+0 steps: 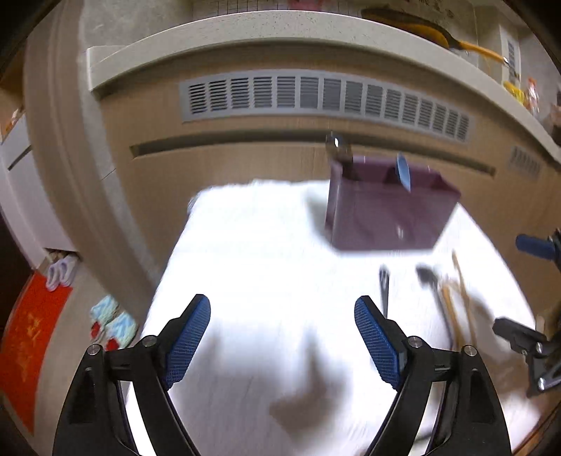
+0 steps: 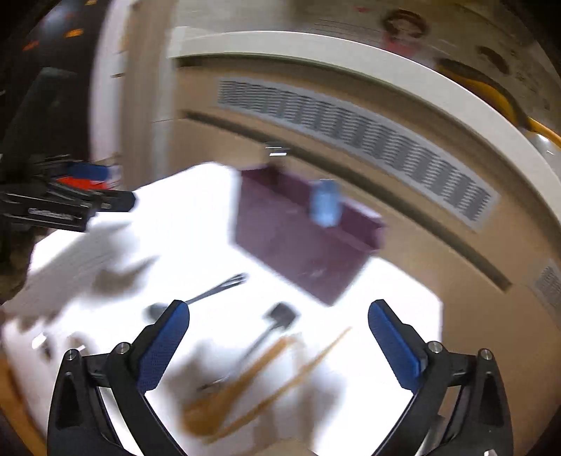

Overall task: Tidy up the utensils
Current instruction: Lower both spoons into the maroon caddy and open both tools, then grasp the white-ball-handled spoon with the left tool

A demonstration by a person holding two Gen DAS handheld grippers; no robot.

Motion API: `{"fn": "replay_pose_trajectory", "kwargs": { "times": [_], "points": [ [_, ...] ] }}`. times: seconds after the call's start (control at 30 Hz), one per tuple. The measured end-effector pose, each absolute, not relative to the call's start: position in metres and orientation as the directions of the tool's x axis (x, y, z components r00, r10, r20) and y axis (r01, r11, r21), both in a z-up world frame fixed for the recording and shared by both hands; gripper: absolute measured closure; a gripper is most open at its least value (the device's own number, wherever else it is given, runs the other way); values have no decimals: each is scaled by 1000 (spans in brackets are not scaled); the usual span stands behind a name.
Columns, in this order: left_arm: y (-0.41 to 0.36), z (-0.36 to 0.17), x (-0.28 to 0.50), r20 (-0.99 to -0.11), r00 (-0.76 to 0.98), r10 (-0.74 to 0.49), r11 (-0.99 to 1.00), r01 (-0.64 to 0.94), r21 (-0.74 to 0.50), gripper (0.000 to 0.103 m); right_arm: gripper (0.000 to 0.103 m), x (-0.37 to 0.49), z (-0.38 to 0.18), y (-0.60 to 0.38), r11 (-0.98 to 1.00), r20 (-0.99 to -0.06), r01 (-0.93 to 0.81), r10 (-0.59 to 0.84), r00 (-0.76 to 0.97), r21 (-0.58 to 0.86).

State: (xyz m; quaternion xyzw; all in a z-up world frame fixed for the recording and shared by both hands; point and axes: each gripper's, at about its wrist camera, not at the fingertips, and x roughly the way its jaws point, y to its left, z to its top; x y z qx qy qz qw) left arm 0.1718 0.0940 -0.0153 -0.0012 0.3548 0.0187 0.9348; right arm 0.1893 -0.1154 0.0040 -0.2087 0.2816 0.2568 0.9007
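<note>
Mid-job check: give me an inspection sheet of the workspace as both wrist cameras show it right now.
Surface: white cloth over the table, overexposed and blurred.
Job's things: maroon holder upright at the far edge with a blue utensil and a dark one inside; black fork, black spoon and wooden chopsticks loose on the cloth.
Clutter: nothing seen.
Grippers: left tongs open, empty; right tongs open above the chopsticks, empty.
Cables: nothing seen.
Surroundings: wood cabinet with grey vent grille, pale countertop; slippers on the floor.
</note>
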Motion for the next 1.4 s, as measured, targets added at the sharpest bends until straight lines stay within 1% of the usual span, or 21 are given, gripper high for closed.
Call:
{"fn": "replay_pose_trajectory", "kwargs": {
  "times": [0.07,0.13,0.17,0.2,0.27,0.33,0.43,0.57,0.67,0.77,0.83,0.93,0.97,1.0,1.07,1.1,1.17,1.2,1.23,1.27,1.4],
  "points": [
    [98,-19,149,-668,741,66,998,-61,30,15,2,163,-6,-103,709,-647,-676,423,634,-199],
    [105,-22,133,-683,727,75,996,-83,21,15,2,144,-15,-91,640,-681,-752,482,552,-157],
    [110,-24,126,-689,720,77,995,-95,12,15,7,135,-21,-84,598,-700,-790,507,502,-133],
    [115,-25,118,-695,715,79,994,-110,0,15,14,126,-27,-76,565,-714,-816,522,466,-120],
    [125,-26,104,-699,711,76,990,-135,-30,15,58,114,-37,-59,492,-757,-867,535,374,-80],
    [131,-26,96,-700,710,68,988,-145,-52,15,71,106,-48,-43,423,-801,-906,538,263,-13],
    [135,-27,88,-699,713,56,987,-146,-69,15,71,94,-55,-27,349,-819,-937,540,195,7],
    [137,-30,86,-703,710,34,986,-138,-92,15,71,80,-55,-16,288,-832,-958,530,162,-4],
    [128,-33,82,-694,720,-30,991,-71,-116,15,71,84,-56,-26,292,-848,-956,501,171,-20],
    [112,-35,80,-684,725,-80,995,12,-103,15,71,88,-56,-54,364,-861,-931,462,213,-35],
    [93,-35,77,-679,718,-151,988,124,-89,15,71,87,-60,-72,404,-863,-915,454,221,-22],
    [49,-35,67,-688,666,-290,924,381,-21,15,71,91,-64,-97,488,-860,-873,448,244,7],
    [38,-36,63,-694,647,-317,896,444,5,15,71,95,-64,-106,524,-855,-852,451,255,22],
    [20,-39,55,-705,616,-351,841,539,52,15,71,100,-63,-116,562,-848,-826,457,268,43],
    [-4,-44,45,-731,574,-369,757,642,121,16,71,109,-62,-134,628,-835,-775,464,296,75],
    [-12,-47,43,-741,563,-367,734,664,141,19,71,113,-62,-140,654,-830,-751,466,308,89],
    [-26,-54,45,-777,518,-357,698,701,146,32,71,119,-62,-154,696,-821,-710,467,328,112],
    [-31,-57,49,-797,489,-355,693,710,127,45,71,121,-64,-159,710,-818,-694,465,337,118],
    [-36,-61,55,-817,458,-351,696,711,99,54,71,122,-65,-163,722,-816,-681,465,343,125],
    [-39,-64,60,-828,439,-350,701,709,80,56,71,123,-67,-166,730,-815,-671,465,346,132],
    [-45,-76,67,-848,401,-346,708,704,44,56,71,125,-69,-174,751,-806,-642,470,359,152]
  ]
}}
